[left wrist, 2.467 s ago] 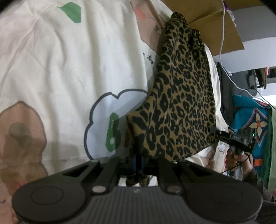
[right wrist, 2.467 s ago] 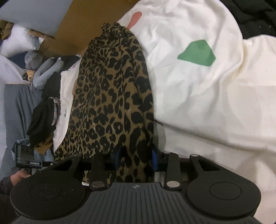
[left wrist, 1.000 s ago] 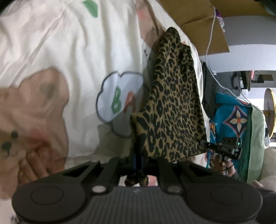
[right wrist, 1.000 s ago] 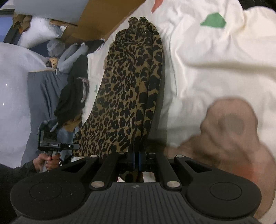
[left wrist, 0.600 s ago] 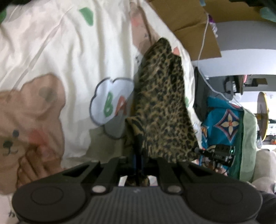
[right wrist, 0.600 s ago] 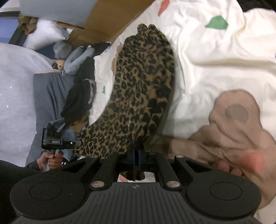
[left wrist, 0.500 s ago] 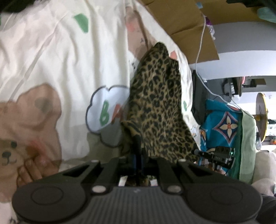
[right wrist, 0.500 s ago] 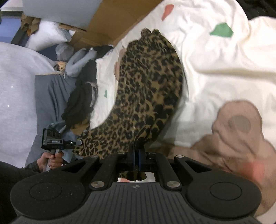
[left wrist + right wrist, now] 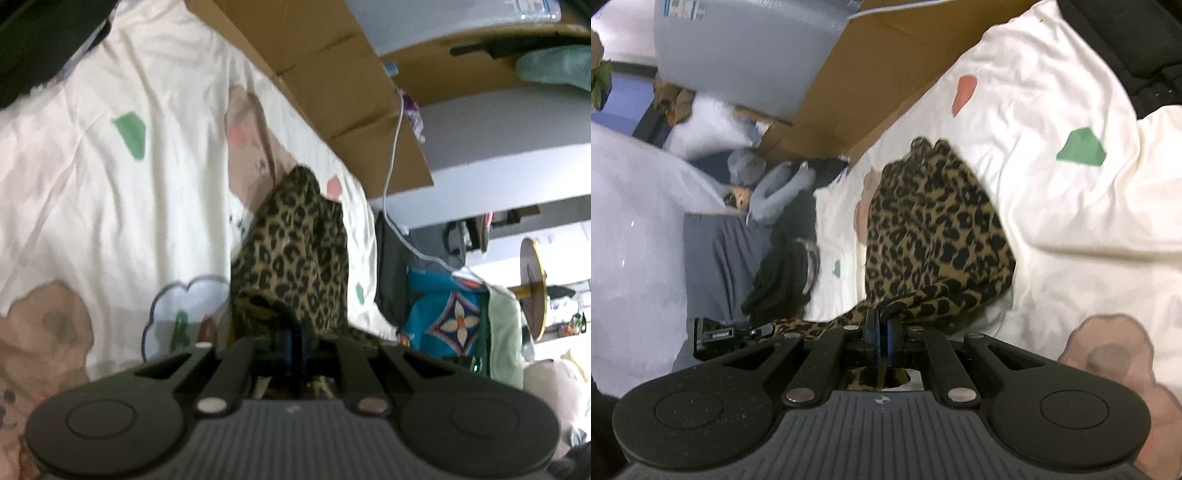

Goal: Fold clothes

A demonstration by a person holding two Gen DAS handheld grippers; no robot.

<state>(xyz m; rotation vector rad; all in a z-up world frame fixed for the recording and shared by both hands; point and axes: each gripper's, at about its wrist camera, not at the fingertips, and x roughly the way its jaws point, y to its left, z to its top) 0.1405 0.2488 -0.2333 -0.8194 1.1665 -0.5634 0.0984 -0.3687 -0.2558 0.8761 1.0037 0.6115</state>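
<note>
Both grippers, left (image 9: 294,341) & right (image 9: 880,329), are pinched tight on the leopard-print garment (image 9: 934,229), thin floppy fabric bunched w/ soft folds. It's draped toward 12 o'clock over the cream cartoon-print bedsheet (image 9: 1071,206), smooth but wrinkly.

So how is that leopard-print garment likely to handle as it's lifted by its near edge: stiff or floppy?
Probably very floppy: the leopard-print garment sags and bunches between the right tool and the left tool, both shut on its edge. It looks light, since thin pinches carry it. The far end likely drags on the cream bedspread rather than lifting flat.
</note>
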